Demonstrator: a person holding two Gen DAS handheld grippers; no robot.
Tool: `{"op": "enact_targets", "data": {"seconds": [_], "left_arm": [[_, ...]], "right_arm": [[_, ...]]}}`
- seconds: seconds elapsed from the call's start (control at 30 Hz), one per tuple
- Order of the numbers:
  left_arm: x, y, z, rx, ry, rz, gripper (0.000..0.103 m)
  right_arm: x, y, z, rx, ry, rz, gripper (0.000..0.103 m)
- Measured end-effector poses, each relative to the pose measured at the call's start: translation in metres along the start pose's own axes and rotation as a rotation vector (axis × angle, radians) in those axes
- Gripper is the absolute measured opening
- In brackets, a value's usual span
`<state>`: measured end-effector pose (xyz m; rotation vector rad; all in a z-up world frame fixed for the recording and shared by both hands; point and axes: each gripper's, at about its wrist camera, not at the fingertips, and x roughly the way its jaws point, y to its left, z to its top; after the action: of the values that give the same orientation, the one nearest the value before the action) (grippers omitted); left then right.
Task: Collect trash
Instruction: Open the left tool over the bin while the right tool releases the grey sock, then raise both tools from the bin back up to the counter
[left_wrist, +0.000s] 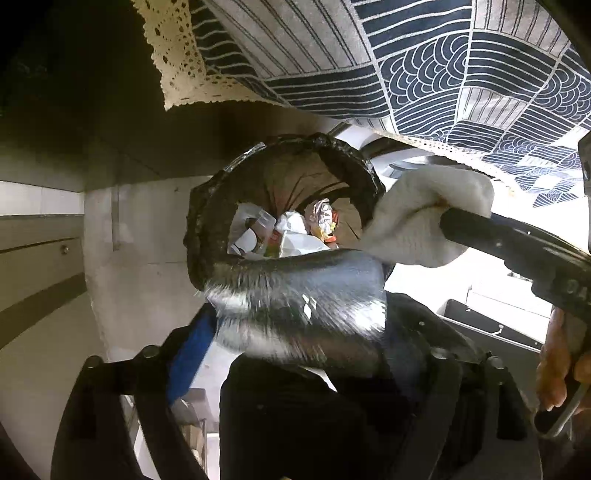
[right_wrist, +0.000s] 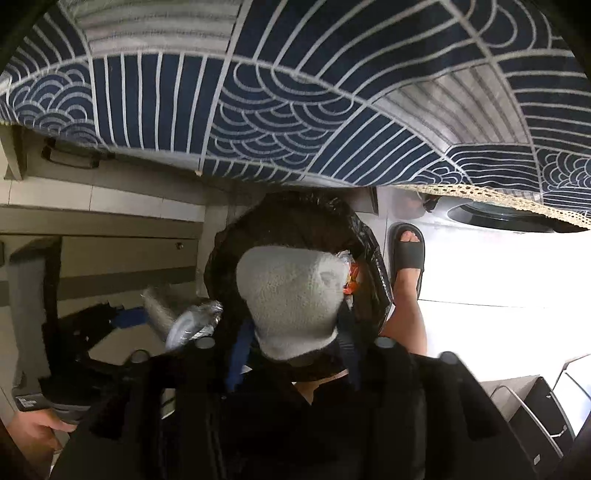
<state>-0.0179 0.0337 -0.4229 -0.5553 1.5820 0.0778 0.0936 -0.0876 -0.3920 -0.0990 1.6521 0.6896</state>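
A bin lined with a black bag (left_wrist: 207, 206) stands below me, with wrappers and paper (left_wrist: 288, 236) at its bottom. My left gripper (left_wrist: 295, 321) hangs over the near rim, jaws wide. A crumpled silver foil piece (left_wrist: 295, 291) lies between them, smeared and loose from the blue pads (left_wrist: 192, 332). From the right, my right gripper (left_wrist: 441, 216) reaches over the rim with a white tissue wad (left_wrist: 417, 221). In the right wrist view the tissue (right_wrist: 291, 295) sits over the bin (right_wrist: 369, 240) between the parted fingers of my right gripper (right_wrist: 295, 334). The left gripper (right_wrist: 159, 314) and foil (right_wrist: 188, 321) show at the left.
A blue-and-white patterned tablecloth with lace edging (right_wrist: 295, 110) hangs just above the bin. A person's foot in a dark slipper (right_wrist: 406, 254) stands right of it, near a washing machine door (right_wrist: 498, 218). Grey cabinet drawers (left_wrist: 37, 266) lie left. A black case (right_wrist: 535, 421) sits lower right.
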Motion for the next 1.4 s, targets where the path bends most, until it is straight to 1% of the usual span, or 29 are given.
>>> {"op": "enact_targets", "data": {"seconds": [0.03, 0.07, 0.13, 0.5, 0.53, 0.6, 0.73, 0.8, 0.9, 0.93, 0.97, 1.1, 1.13, 1.17, 1.2, 1.33, 1.4], "left_arm": [[0.0, -0.001, 0.0, 0.003, -0.003, 0.008, 0.092], [-0.001, -0.001, 0.0, 0.002, -0.011, 0.027, 0.093], [-0.001, -0.001, 0.001, -0.009, -0.015, 0.031, 0.093], [-0.01, -0.006, -0.001, 0.003, -0.029, 0.031, 0.093], [-0.012, -0.007, -0.001, 0.005, -0.034, 0.03, 0.093], [-0.016, -0.007, -0.002, 0.008, -0.042, 0.027, 0.093], [-0.028, -0.008, -0.002, 0.007, -0.076, 0.041, 0.093], [-0.039, -0.007, -0.001, 0.003, -0.1, 0.03, 0.093], [-0.055, -0.008, 0.0, 0.008, -0.128, 0.038, 0.093], [-0.06, -0.008, 0.001, 0.009, -0.135, 0.037, 0.093], [-0.069, -0.009, 0.002, 0.014, -0.149, 0.031, 0.093], [-0.097, -0.016, 0.003, 0.041, -0.204, 0.041, 0.093], [-0.107, -0.018, 0.004, 0.045, -0.226, 0.04, 0.093], [-0.114, -0.019, 0.005, 0.052, -0.236, 0.04, 0.095], [-0.12, -0.021, 0.006, 0.06, -0.244, 0.041, 0.097], [-0.152, -0.034, 0.01, 0.116, -0.29, 0.038, 0.096], [-0.167, -0.04, 0.013, 0.136, -0.313, 0.039, 0.096]], "right_arm": [[-0.001, 0.0, 0.0, 0.004, -0.004, 0.007, 0.053], [-0.002, -0.001, 0.001, 0.007, -0.008, 0.012, 0.057], [-0.005, -0.001, 0.002, 0.012, -0.01, 0.016, 0.059], [-0.018, -0.003, -0.002, 0.025, -0.028, 0.026, 0.06], [-0.019, -0.004, -0.002, 0.025, -0.03, 0.026, 0.06], [-0.023, -0.004, -0.003, 0.024, -0.039, 0.024, 0.064], [-0.033, -0.006, -0.005, 0.029, -0.06, 0.028, 0.064], [-0.04, -0.007, -0.006, 0.031, -0.073, 0.03, 0.064], [-0.057, -0.005, -0.008, 0.026, -0.099, 0.031, 0.067], [-0.062, -0.005, -0.008, 0.022, -0.107, 0.033, 0.076], [-0.071, -0.004, -0.01, 0.015, -0.128, 0.037, 0.078], [-0.101, 0.004, -0.015, -0.021, -0.183, 0.029, 0.08], [-0.108, 0.005, -0.016, -0.025, -0.196, 0.028, 0.085], [-0.115, 0.006, -0.016, -0.029, -0.212, 0.025, 0.086], [-0.126, 0.008, -0.018, -0.035, -0.234, 0.023, 0.086], [-0.154, 0.009, -0.02, -0.038, -0.28, 0.021, 0.088], [-0.173, 0.012, -0.021, -0.047, -0.318, 0.02, 0.091]]}}
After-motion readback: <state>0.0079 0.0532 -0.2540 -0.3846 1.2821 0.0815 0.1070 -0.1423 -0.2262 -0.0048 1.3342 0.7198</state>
